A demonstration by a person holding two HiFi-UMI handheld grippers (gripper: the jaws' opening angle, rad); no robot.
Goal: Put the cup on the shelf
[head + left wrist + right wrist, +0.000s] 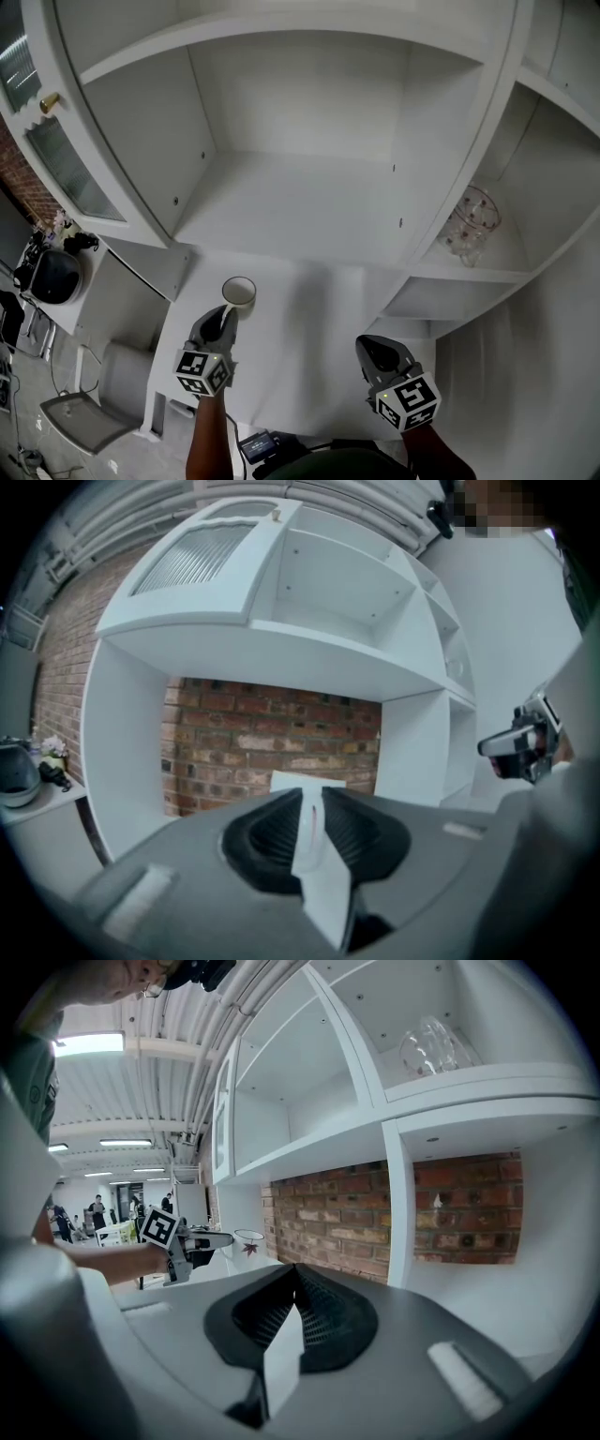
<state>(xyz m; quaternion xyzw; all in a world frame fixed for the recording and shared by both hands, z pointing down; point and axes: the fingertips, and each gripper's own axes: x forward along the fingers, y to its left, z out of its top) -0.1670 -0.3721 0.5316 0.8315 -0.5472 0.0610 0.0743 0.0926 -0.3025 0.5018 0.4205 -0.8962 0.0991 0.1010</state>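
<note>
Pinching cup point(239, 292) rim with left gripper point(226, 317); right gripper point(369, 347) jaws together, empty

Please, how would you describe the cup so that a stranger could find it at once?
Below the big white cabinet lies a white counter. Over its left part, the left gripper pinches the wall of a white round cup. Unlike the clear glass at the cabinet's right, it is opaque.

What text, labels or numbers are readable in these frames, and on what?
No readable text anywhere.
Left marker cube and right marker cube: black-and-white square patterns only, no letters or digits.
Cup: small reddish leaf motif, no lettering.
Dark device at the head view's bottom edge: too small to read.
</note>
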